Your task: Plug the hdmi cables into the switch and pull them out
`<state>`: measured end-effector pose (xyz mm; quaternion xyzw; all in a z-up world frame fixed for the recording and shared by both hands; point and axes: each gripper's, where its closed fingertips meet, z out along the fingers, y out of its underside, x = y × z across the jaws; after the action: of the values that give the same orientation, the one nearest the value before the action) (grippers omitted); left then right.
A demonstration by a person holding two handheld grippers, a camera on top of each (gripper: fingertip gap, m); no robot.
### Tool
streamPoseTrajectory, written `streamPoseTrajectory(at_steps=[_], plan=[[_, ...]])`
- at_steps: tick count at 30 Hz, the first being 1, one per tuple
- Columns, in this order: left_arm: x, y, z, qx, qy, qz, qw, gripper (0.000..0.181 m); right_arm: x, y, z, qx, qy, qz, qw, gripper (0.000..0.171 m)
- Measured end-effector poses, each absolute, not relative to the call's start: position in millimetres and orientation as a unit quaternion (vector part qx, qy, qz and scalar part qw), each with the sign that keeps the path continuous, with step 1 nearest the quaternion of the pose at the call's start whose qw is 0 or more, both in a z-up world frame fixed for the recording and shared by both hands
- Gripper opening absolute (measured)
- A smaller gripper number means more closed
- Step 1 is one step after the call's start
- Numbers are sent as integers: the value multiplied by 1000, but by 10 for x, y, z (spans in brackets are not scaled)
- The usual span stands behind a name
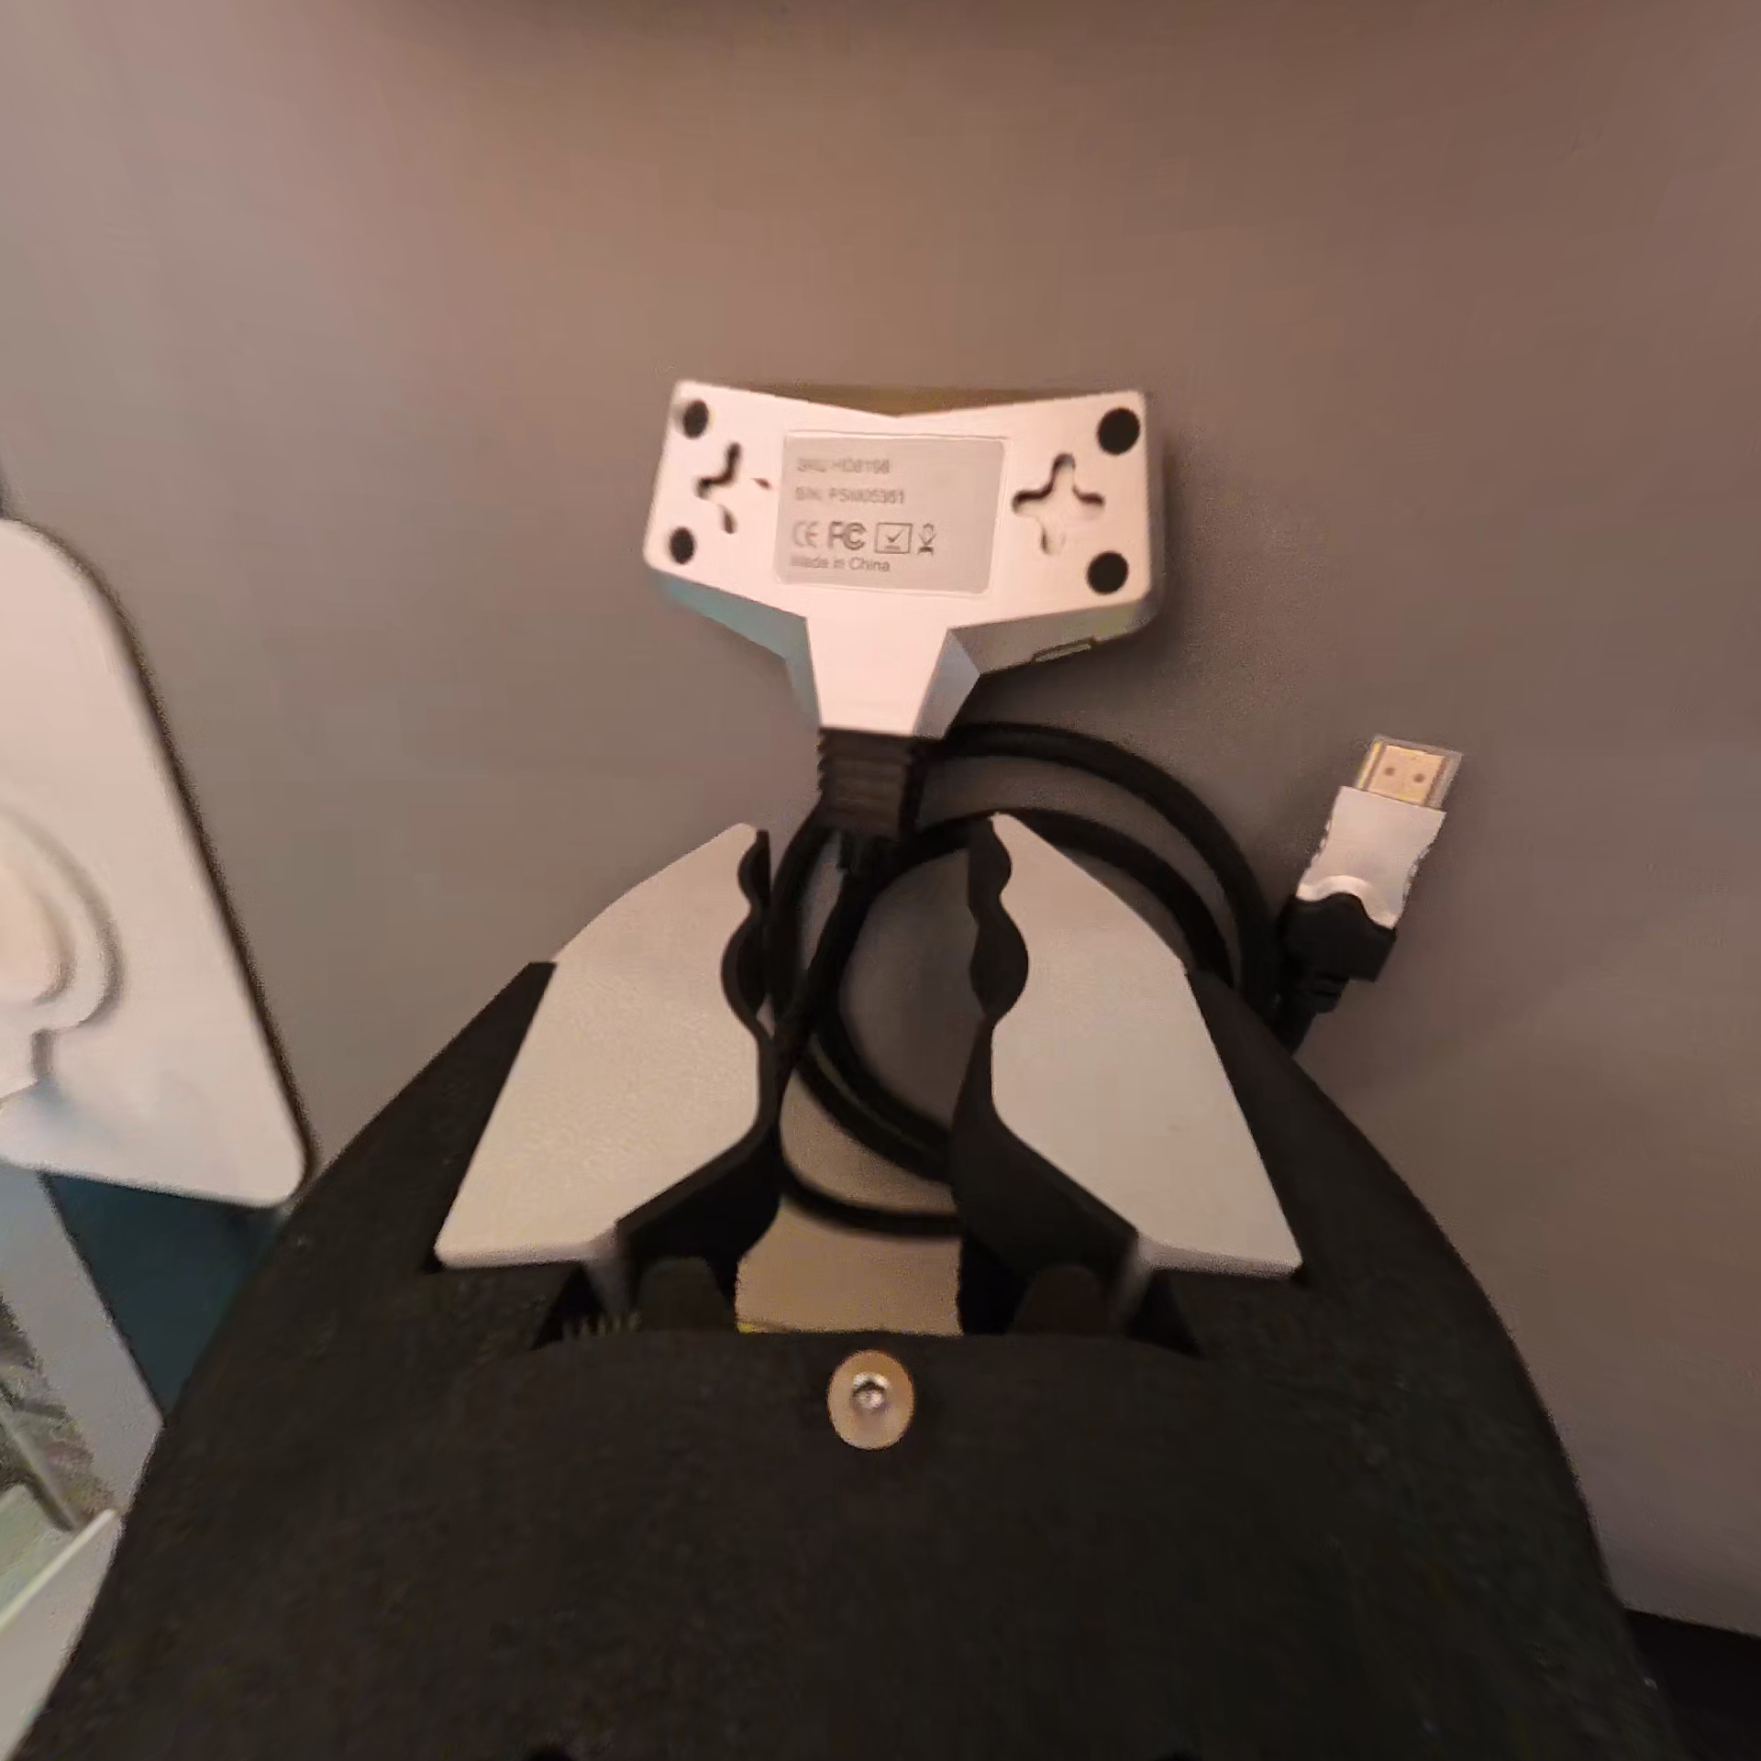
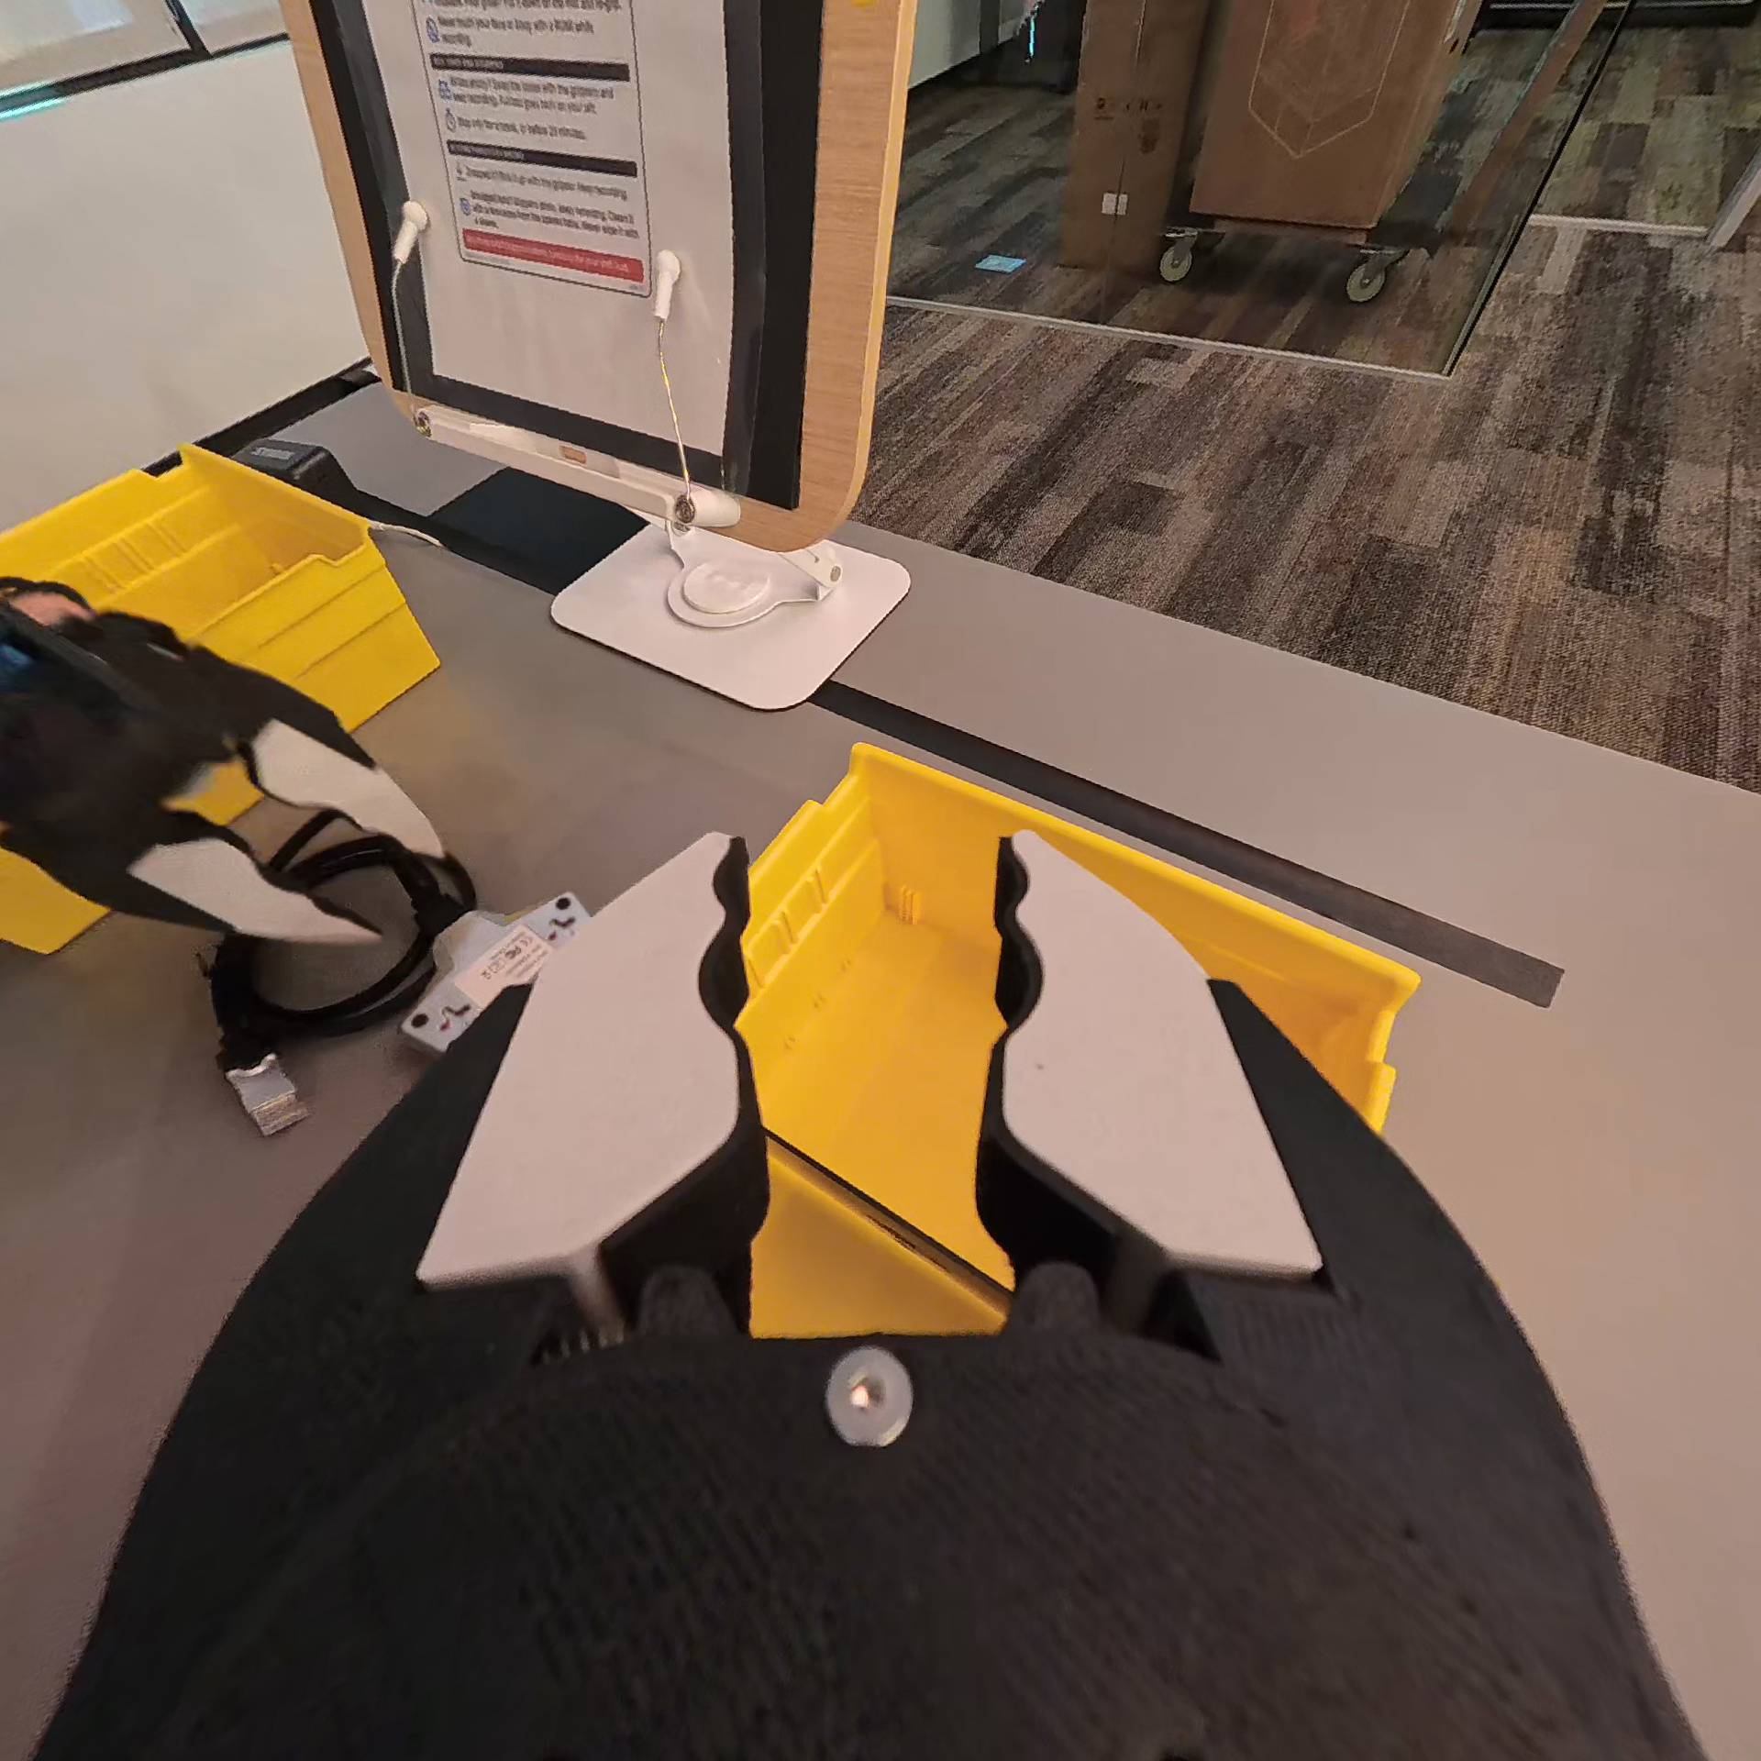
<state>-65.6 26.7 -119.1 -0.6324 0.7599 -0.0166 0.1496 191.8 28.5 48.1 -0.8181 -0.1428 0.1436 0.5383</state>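
Currently: switch face-down on worktop, own cable coiled, plug loose beside. Left tool fingers apart over coil; right tool apart above yellow bin. Nothing plugged yet; whole task remains.

Printed label on switch; instruction sheet on stand

My left claw is blurred in the right wrist view. My fingers hide part of the coiled cable. The white stand is cut by the left edge.
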Motion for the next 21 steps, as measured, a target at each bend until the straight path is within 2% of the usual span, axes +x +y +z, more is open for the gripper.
streamPoseTrajectory(at_steps=[5, 9, 15, 17, 21], plan=[[-1009, 315, -109, -651, 692, -37, 310, 38, 1961, 249, 548, -812, -149, 127, 550, 51], [-1978, 568, 328, -666, 618, 63, 413, 37, 1985, 219, 627, -803, -143, 132, 564, 51], [-3431, 821, -187, -768, 525, 154, 333, 37, 1995, 214, 644, -799, -138, 137, 568, 50], [-3660, 876, -335, -779, 513, 165, 321, 32, 2003, 224, 612, -803, -137, 132, 564, 50], [-3821, 996, -505, -790, 500, 163, 315, 37, 2002, 250, 550, -810, -138, 125, 556, 50]])
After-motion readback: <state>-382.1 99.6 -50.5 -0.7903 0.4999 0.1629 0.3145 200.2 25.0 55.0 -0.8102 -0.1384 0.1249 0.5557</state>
